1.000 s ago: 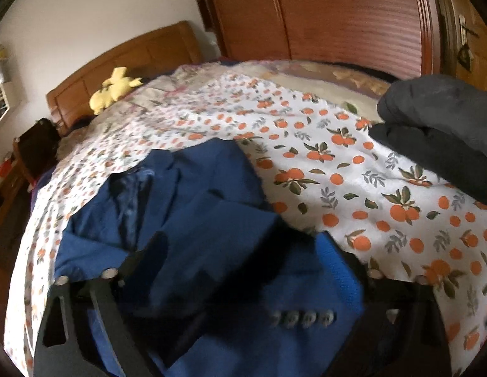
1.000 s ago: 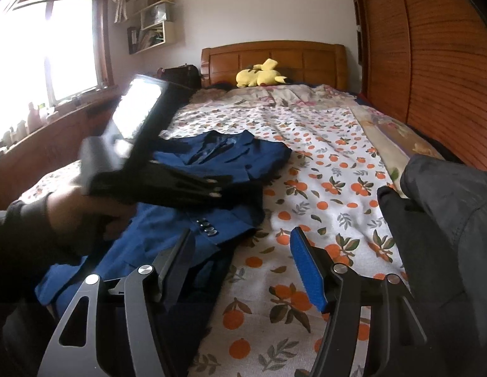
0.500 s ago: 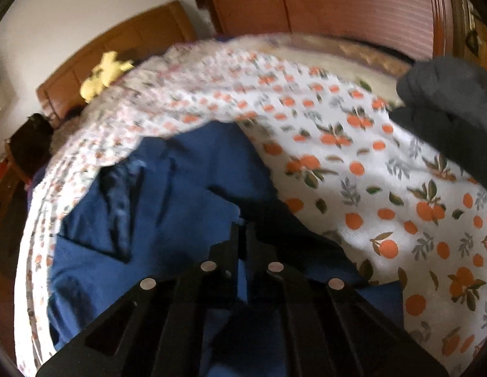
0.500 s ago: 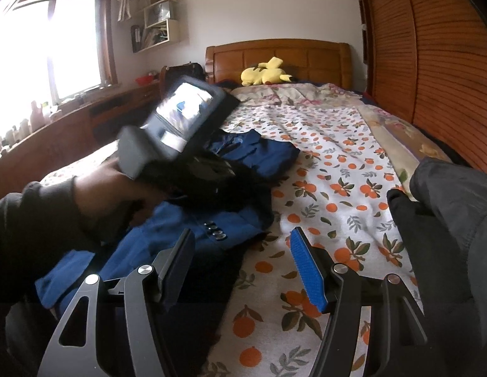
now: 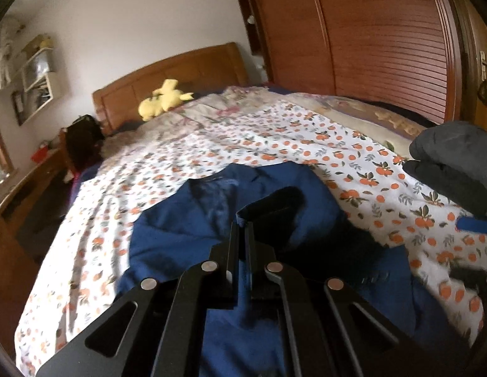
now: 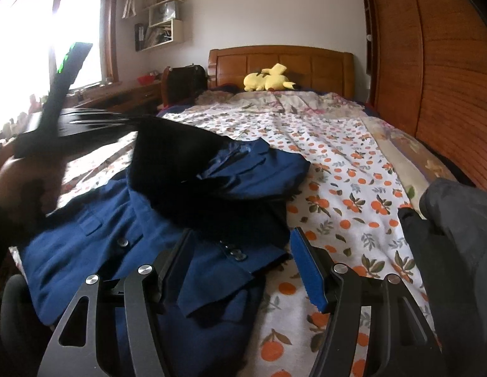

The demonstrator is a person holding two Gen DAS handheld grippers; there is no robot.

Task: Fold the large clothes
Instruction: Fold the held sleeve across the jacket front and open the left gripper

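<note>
Left wrist view: my left gripper [image 5: 242, 232] pinches a fold of the blue jacket [image 5: 187, 229], collar pointing ahead; my right gripper [image 6: 240, 260] gapes, empty; sleeves hidden.

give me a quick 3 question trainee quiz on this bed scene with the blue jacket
1. True or false: the left hand-held gripper is shut on a fold of the navy blue cloth jacket.
2. Which best describes the right hand-held gripper? A) shut on the jacket B) open, nothing pinched C) holding the yellow plush toy
3. Fill in: the dark grey garment pile lies on the white bedsheet printed with ______ fruit.

Key: 1 true; 2 B; 3 orange
</note>
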